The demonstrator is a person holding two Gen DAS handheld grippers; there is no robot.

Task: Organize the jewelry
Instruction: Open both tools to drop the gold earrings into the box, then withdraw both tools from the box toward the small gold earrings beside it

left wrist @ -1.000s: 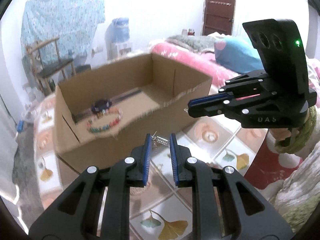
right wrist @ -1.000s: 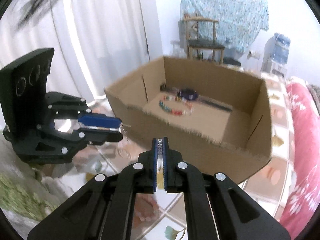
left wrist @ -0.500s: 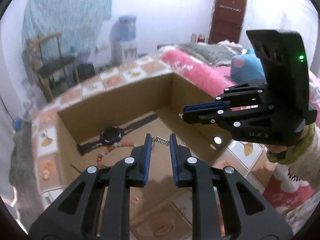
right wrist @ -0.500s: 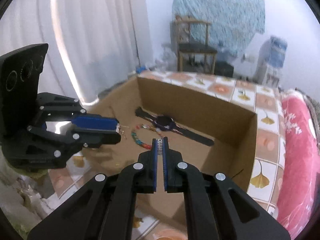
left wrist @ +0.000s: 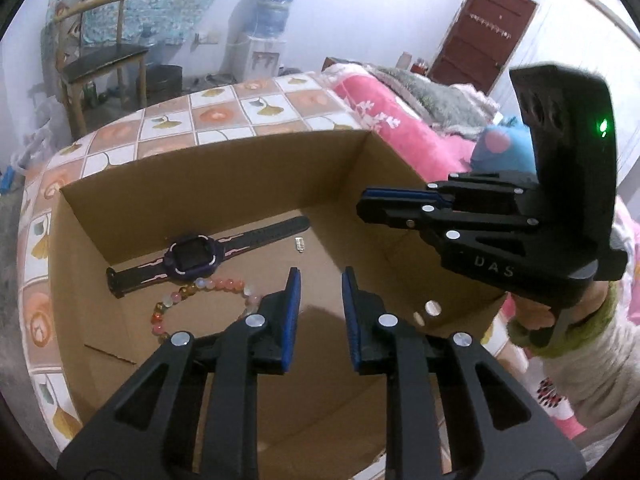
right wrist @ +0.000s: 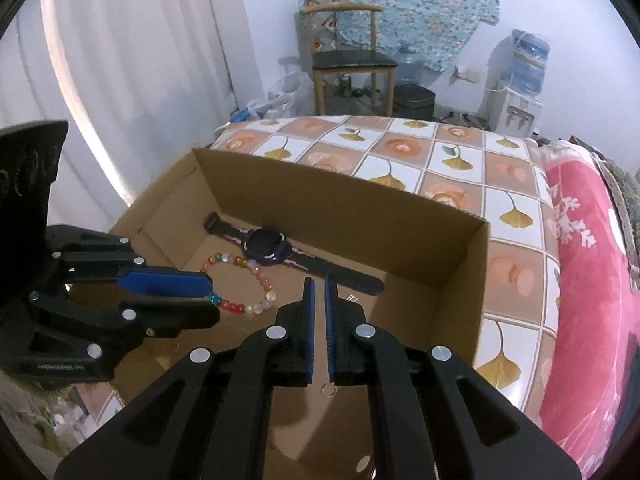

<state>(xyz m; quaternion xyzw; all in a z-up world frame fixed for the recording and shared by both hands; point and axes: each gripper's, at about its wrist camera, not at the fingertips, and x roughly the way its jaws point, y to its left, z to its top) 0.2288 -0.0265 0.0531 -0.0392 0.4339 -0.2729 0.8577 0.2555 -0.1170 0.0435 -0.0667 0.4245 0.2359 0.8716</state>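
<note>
A table [right wrist: 460,160] covered with a tiled leaf-pattern cloth is seen, with a pink blanket [right wrist: 592,264] lying along its side. A large open box [left wrist: 224,184] of brown cardboard is set on the table, and both grippers are held over it, pointed down into it.

The left gripper [left wrist: 320,276] is seen from its own camera with its blue-padded jaws apart. They have just been opening, and nothing is held between them. The right gripper [right wrist: 319,280] is seen with its jaws clenched to a thin slit; nothing can be made out in that slit. In the left view the right gripper [left wrist: 364,206] is shown from the side, above the box's right wall, and a hand in a green cuff [left wrist: 600,312] is seen under its body.

On the box floor a dark watch [left wrist: 192,258] with a purple case is laid flat, its strap stretched along the far wall. Just in front of it a ring of coloured beads [left wrist: 200,288] is laid, partly hidden by the left gripper's finger. A small silvery piece [left wrist: 299,243] is seen close to the end of the strap; whether it is resting on the floor cannot be told. A thin ring [right wrist: 328,389] is seen on the floor below the right gripper's fingers.
</note>
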